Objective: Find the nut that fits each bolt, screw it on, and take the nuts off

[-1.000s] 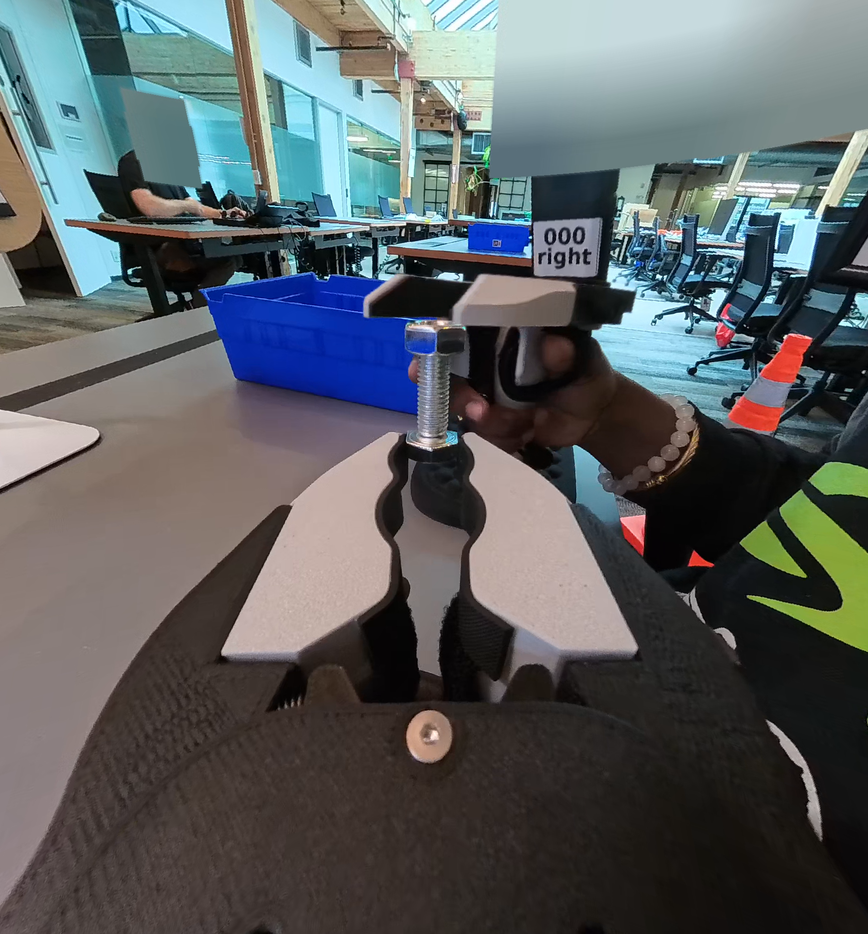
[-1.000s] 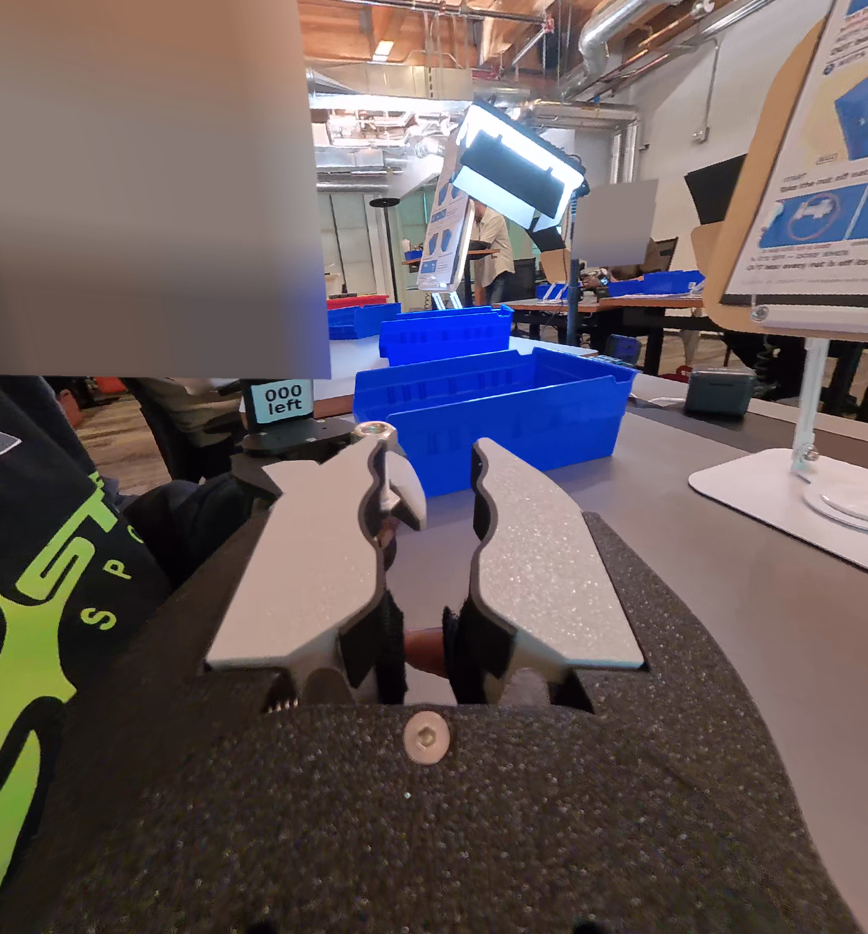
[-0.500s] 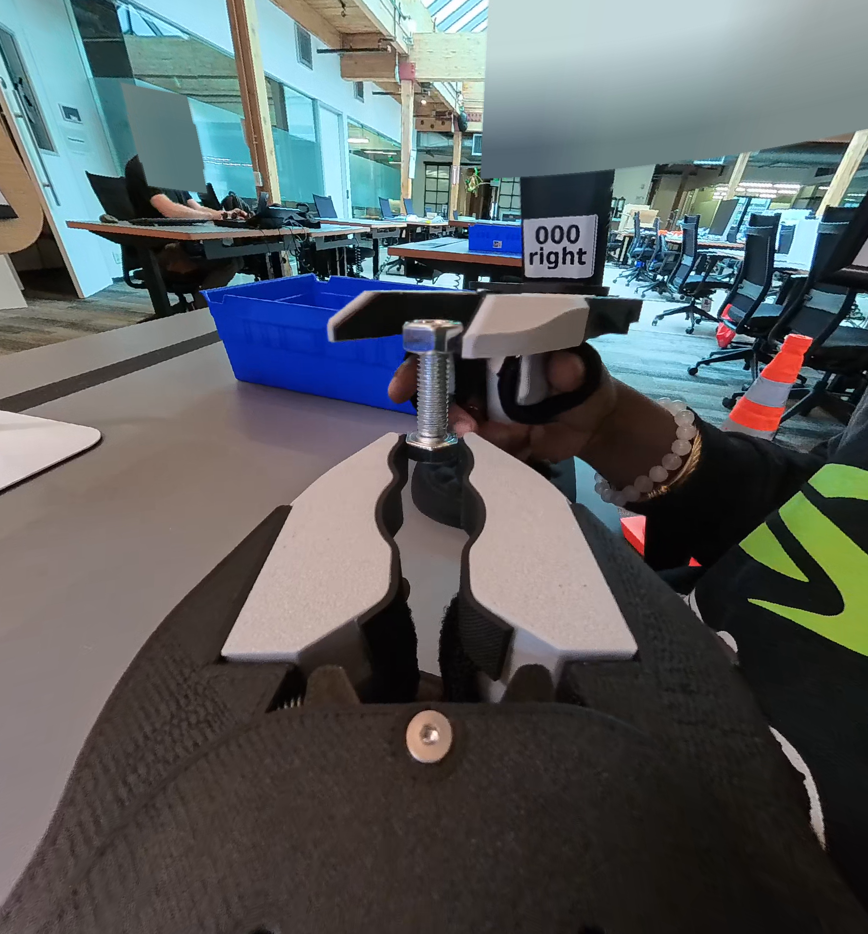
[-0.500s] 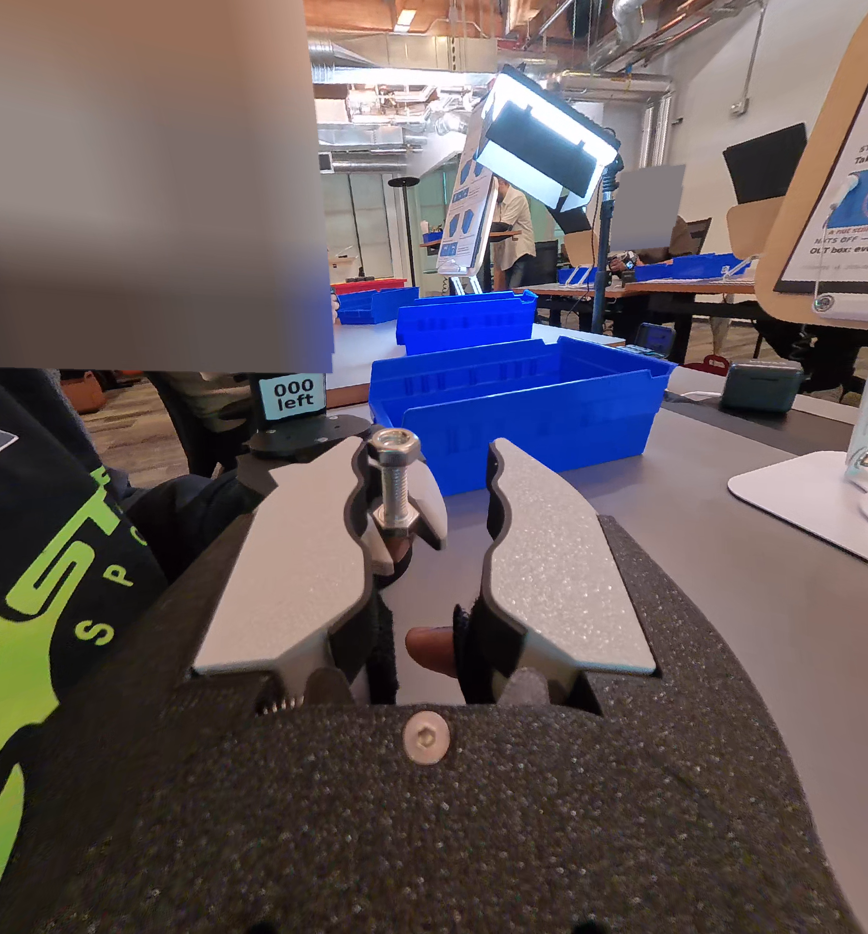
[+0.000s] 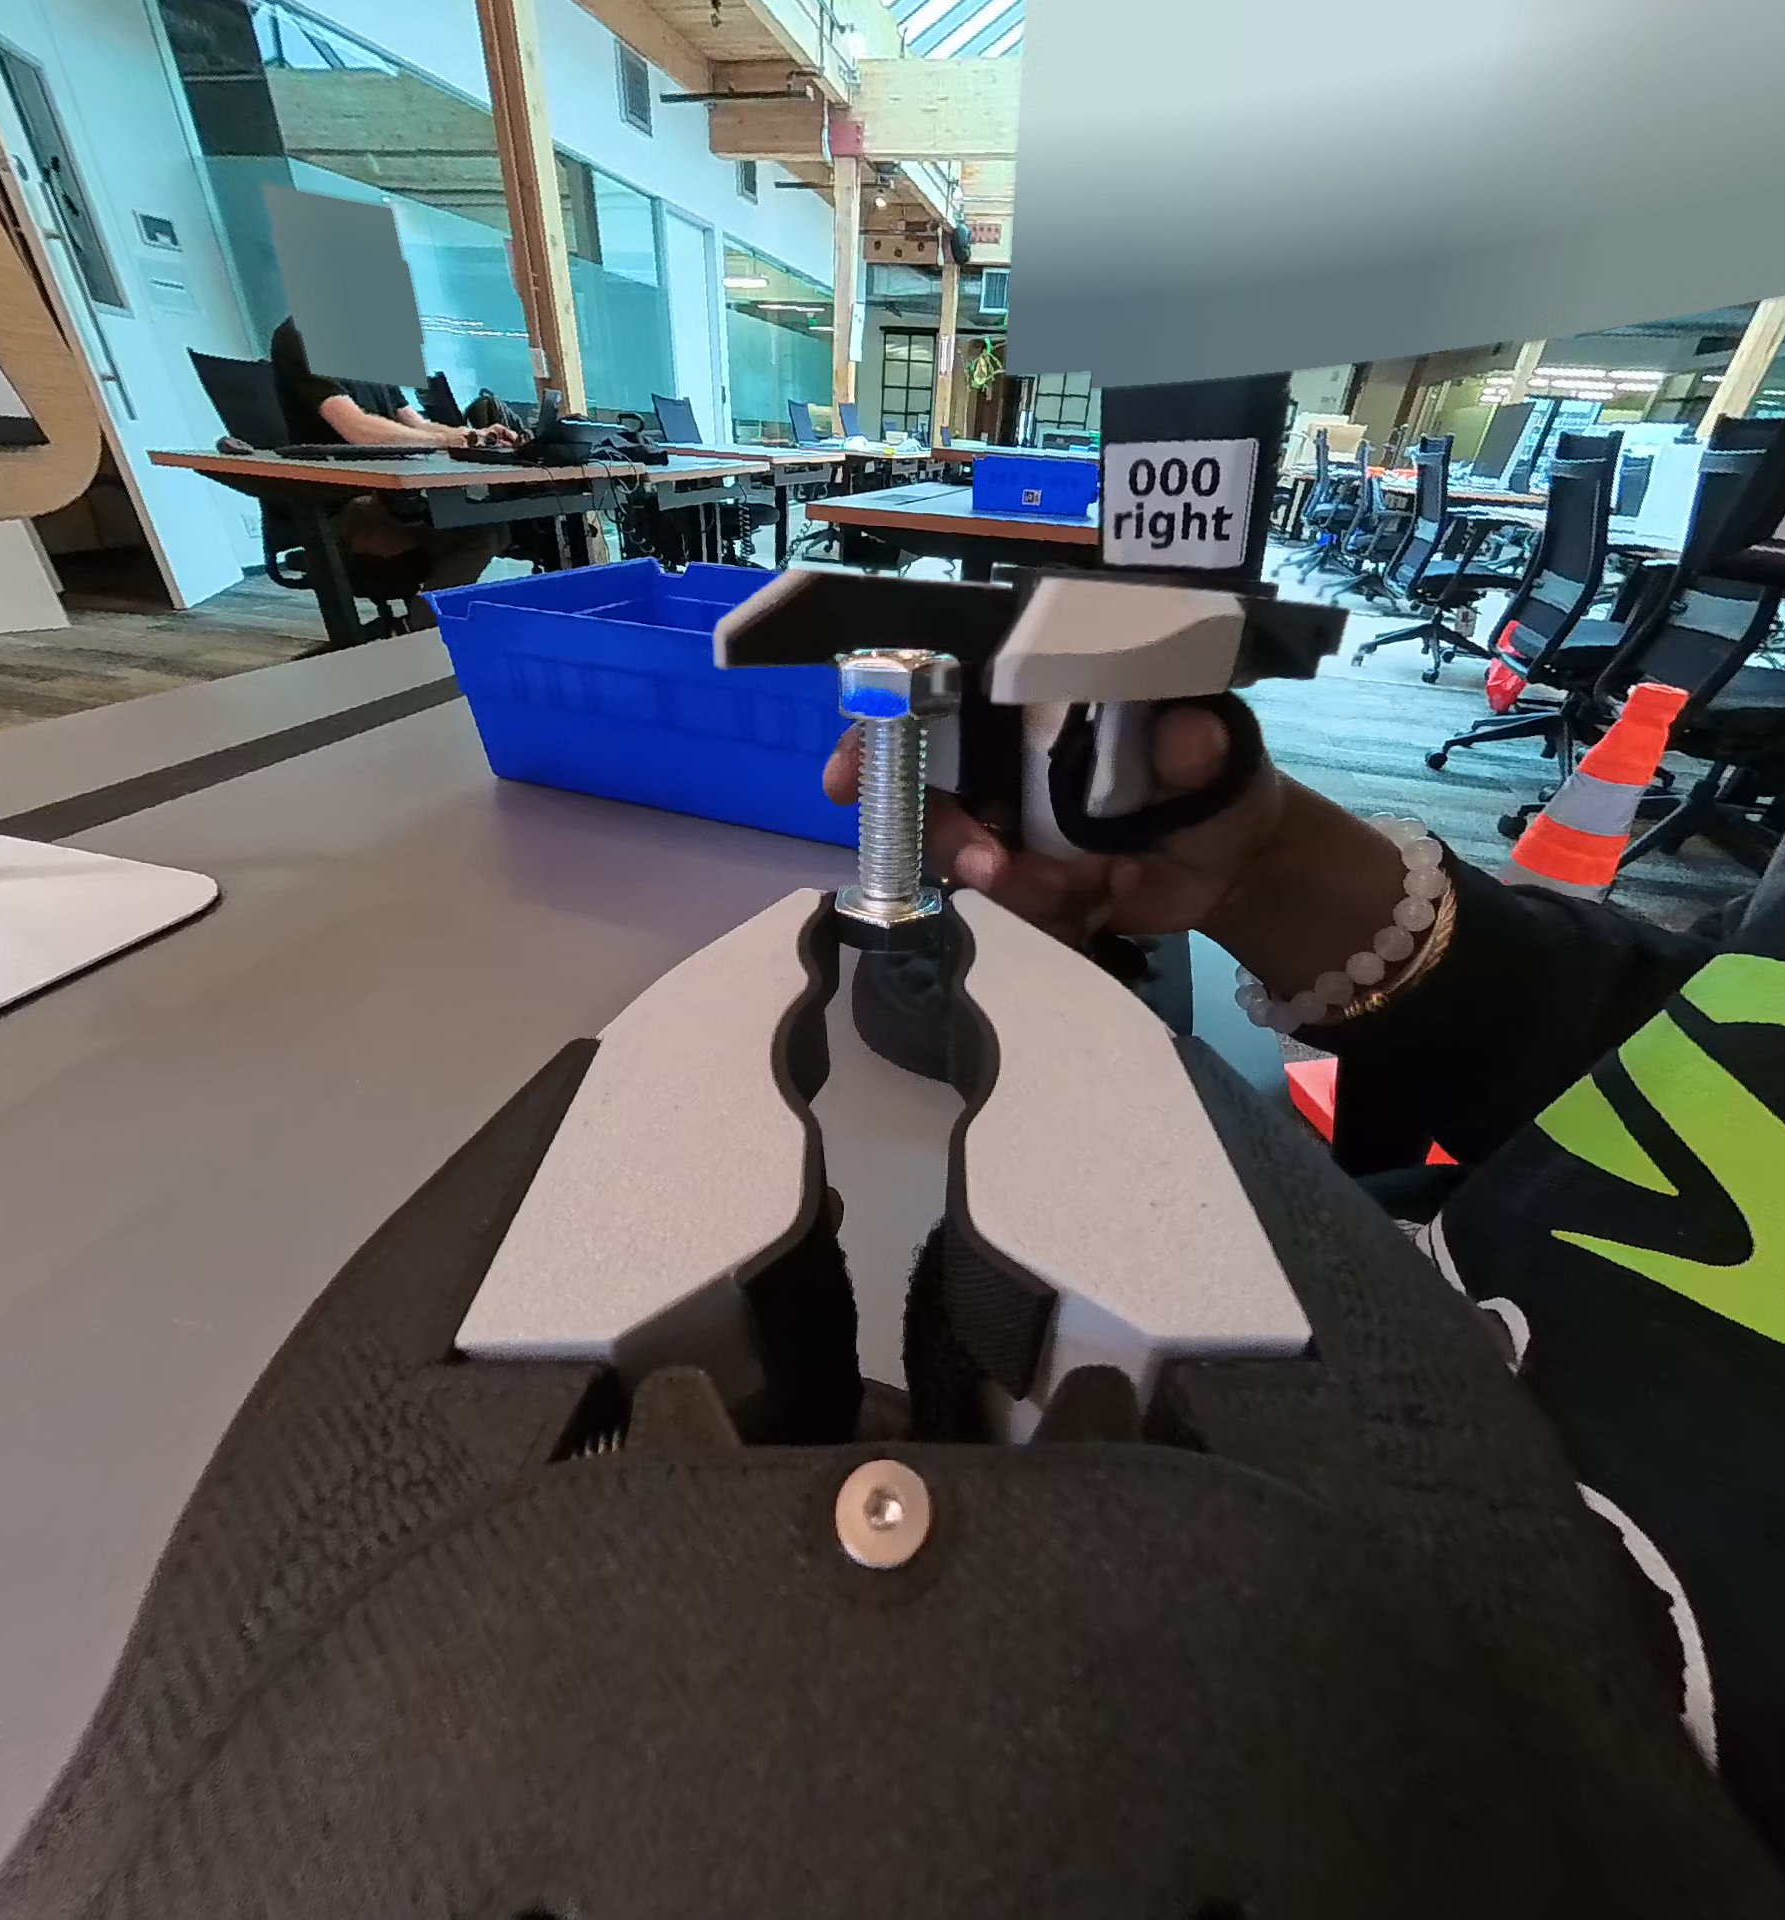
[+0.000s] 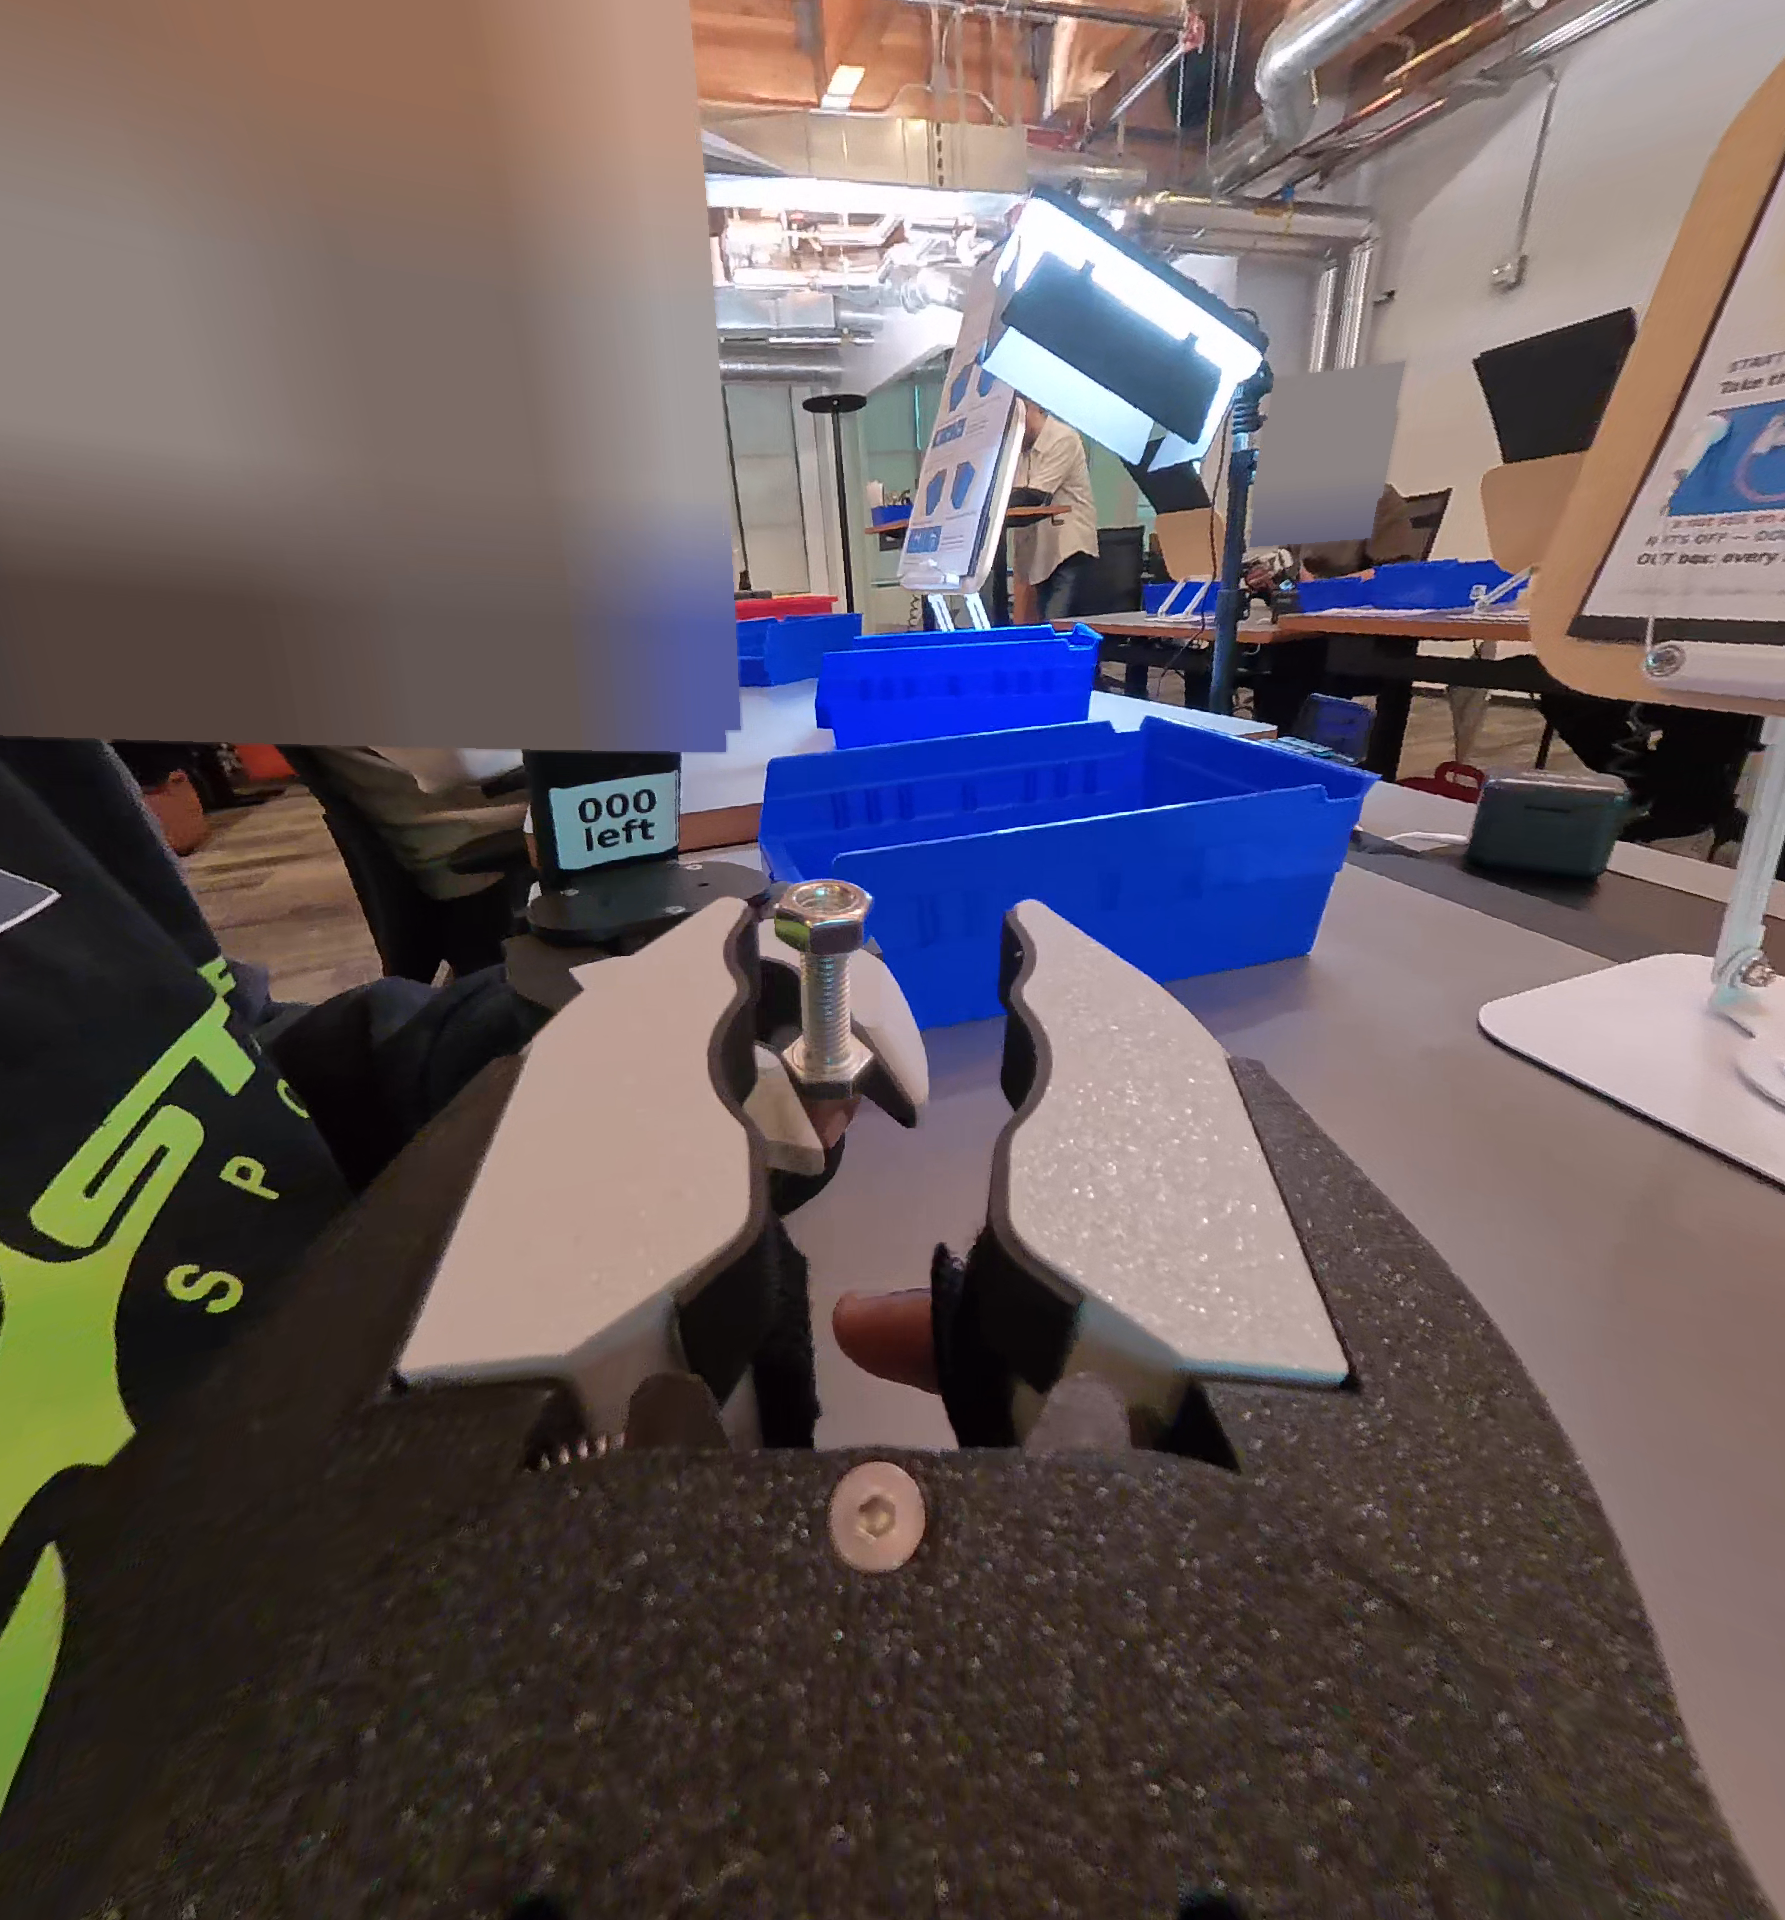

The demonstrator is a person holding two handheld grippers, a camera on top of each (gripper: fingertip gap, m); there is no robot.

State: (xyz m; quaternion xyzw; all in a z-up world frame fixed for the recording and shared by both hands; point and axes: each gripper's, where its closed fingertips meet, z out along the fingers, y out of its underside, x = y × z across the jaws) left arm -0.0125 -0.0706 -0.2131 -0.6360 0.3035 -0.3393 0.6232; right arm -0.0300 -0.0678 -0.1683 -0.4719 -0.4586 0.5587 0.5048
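Observation:
A silver bolt (image 5: 890, 800) stands upright, with a hex piece at each end. My left gripper (image 5: 888, 920) is shut on its lower hex end. I cannot tell which end is the nut. My right gripper (image 5: 872, 639) is open, level with the bolt's top hex piece (image 5: 893, 686). In the right wrist view the bolt (image 6: 826, 997) stands between the open jaws of my right gripper (image 6: 872, 935), close to the left finger (image 6: 639, 1122), and does not look gripped. The left gripper's fingertips (image 6: 893, 1039) show there, clamping the lower hex end (image 6: 828, 1070).
A blue bin (image 5: 618, 696) stands on the grey table (image 5: 244, 1039) just beyond the bolt; it also shows in the right wrist view (image 6: 1127, 862). A sign stand's white base (image 6: 1646, 1060) sits to one side. The person's dark sleeve (image 5: 1542, 1018) is close by. An orange cone (image 5: 1605, 800) stands on the floor. The grippers' ends are close to 4 cm from one another.
My right gripper's jaws have opened wider, and the bolt has come out from behind the left finger into the gap. The left gripper has kept its hold and place.

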